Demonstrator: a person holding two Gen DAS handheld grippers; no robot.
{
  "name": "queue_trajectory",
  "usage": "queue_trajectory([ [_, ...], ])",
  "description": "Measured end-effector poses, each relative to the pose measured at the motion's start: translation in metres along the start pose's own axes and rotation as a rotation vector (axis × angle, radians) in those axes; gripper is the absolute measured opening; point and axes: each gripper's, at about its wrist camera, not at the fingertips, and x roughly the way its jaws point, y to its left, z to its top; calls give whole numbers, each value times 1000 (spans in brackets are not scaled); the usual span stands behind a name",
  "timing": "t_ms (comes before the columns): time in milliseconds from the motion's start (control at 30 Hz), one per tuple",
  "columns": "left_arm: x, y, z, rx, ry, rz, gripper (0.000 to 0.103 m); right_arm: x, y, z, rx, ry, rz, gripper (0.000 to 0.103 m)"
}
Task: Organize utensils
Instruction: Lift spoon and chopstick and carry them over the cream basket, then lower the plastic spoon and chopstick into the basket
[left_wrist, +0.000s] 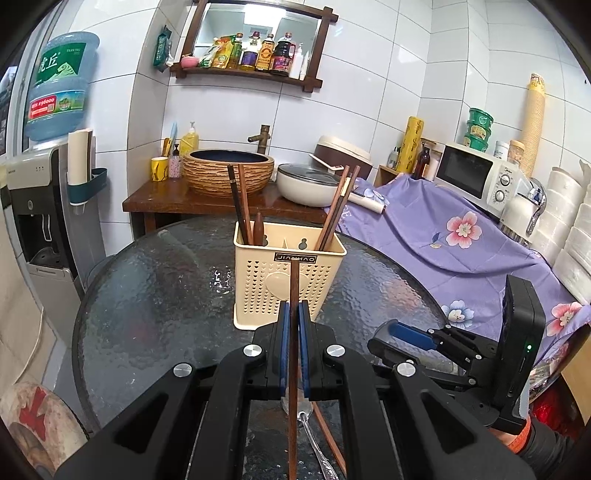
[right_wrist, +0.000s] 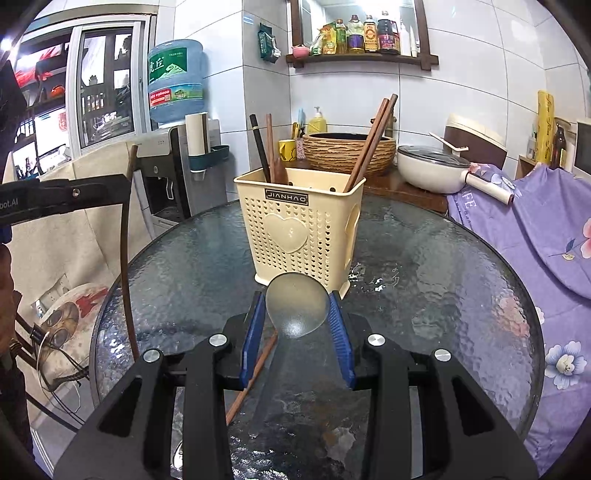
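Between the left gripper (left_wrist: 294, 314) jaws, a brown chopstick (left_wrist: 293, 288) stands clamped upright, near side of cream holder (left_wrist: 290, 275). Right gripper (right_wrist: 297, 317) jaws spread wide around a translucent spoon (right_wrist: 297, 308) on the glass counter (right_wrist: 424, 266).

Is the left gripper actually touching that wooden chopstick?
Touching. In the left wrist view, the left gripper has both blue pads pressed against the upright chopstick.

Bright, even indoor light; white glare glints on the glass table (right_wrist: 424, 258); fisheye bending and dark corners.
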Motion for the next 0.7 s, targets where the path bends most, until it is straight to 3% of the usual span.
queue_trajectory([
  [700, -19, 0, 15, 17, -51, -25, 5, -11, -1, 16, 24, -10, 58, 36],
])
